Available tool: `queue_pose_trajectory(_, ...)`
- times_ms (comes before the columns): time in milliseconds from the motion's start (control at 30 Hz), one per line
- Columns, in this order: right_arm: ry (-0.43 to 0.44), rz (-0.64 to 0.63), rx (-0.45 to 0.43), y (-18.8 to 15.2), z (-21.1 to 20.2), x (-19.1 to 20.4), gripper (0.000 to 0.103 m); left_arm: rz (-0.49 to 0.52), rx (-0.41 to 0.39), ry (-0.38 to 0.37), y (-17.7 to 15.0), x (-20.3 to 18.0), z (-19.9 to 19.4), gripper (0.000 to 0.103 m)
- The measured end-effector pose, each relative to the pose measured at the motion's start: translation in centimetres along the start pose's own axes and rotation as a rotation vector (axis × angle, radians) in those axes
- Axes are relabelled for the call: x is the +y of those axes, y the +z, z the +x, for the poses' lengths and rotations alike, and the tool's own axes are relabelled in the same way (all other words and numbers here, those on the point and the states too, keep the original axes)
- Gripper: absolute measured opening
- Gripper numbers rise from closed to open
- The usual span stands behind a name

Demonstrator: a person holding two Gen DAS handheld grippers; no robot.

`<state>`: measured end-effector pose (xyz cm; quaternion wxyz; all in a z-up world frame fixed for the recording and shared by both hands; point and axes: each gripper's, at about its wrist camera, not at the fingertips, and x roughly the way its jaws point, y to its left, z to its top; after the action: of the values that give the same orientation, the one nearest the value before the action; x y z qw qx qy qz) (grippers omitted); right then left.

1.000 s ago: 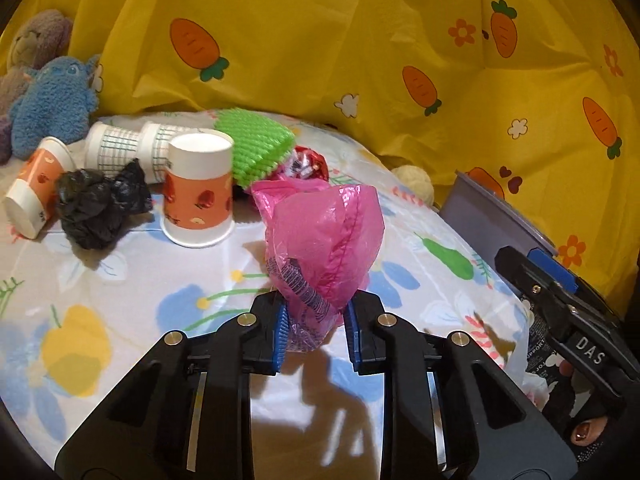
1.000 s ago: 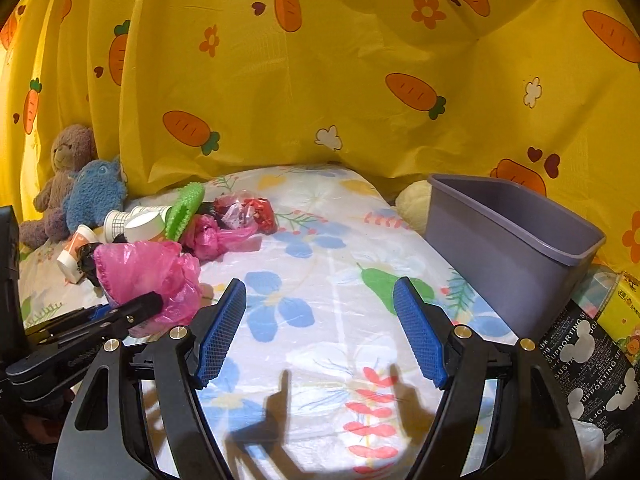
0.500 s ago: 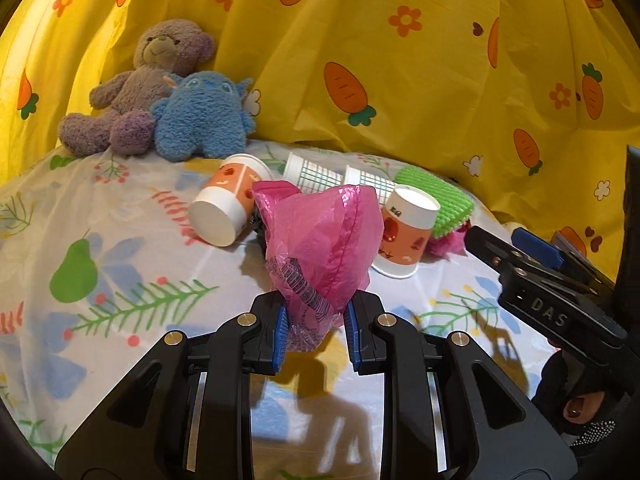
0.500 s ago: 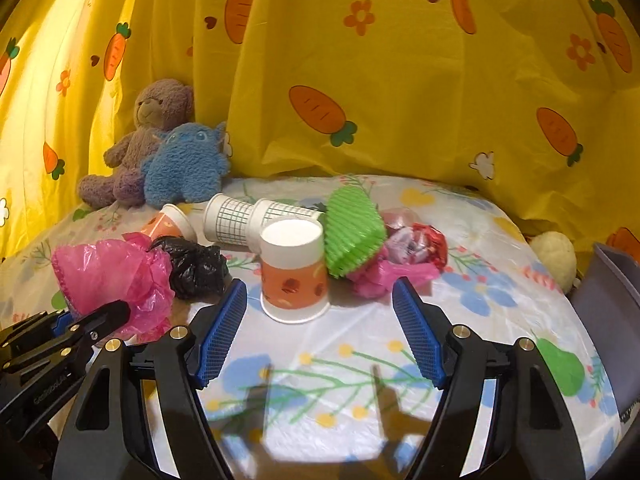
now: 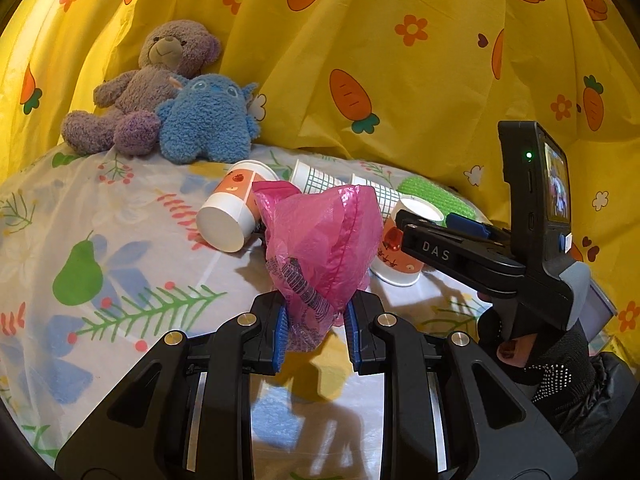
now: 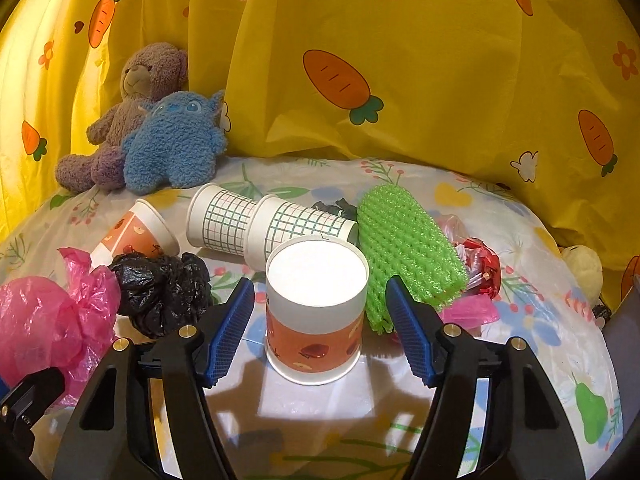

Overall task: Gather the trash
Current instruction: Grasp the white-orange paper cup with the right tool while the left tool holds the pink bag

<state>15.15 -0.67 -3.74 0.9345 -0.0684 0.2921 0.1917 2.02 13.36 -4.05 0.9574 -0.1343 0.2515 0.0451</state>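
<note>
My left gripper [image 5: 316,330] is shut on a crumpled pink plastic bag [image 5: 320,248] and holds it above the bed; the bag also shows in the right wrist view [image 6: 48,320]. My right gripper [image 6: 320,320] is open, its jaws on either side of an upside-down orange-and-white paper cup [image 6: 316,308] standing on the bed, not touching it. Behind lie a crumpled black bag [image 6: 164,288], an orange cup on its side [image 6: 132,236], two grid-pattern cups [image 6: 256,224], a green foam net [image 6: 404,256] and a red wrapper [image 6: 480,264].
A purple teddy bear [image 6: 132,112] and a blue plush [image 6: 176,144] sit at the back left against the yellow carrot curtain [image 6: 400,60]. A grey bin's edge [image 6: 624,320] shows at the far right. The bed has a floral sheet [image 6: 520,320].
Both grippers have swung left, away from the grey bin toward the trash pile. The right gripper has closed in around the upside-down orange cup. The left still holds the pink bag.
</note>
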Motion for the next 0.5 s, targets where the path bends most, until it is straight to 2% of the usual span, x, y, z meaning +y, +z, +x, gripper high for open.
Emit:
queue_pose_trajectory(200, -0.002, -0.001, 0.026, 0.0, 1.2, 0.1, 0.057, 0.014, 0.006, -0.012, -0.1, -0.3, 0.3, 0.023)
queue_pose_trajectory(367, -0.001, -0.01, 0.018, -0.1, 1.1, 0.1, 0.055, 0.015, 0.006, -0.015, -0.1, -0.3, 0.3, 0.023)
queue_pose_trajectory(500, 0.017, -0.001, -0.019, -0.3, -0.7, -0.2, 0.055, 0.019, 0.002, -0.018, -0.2, -0.5, 0.1, 0.023)
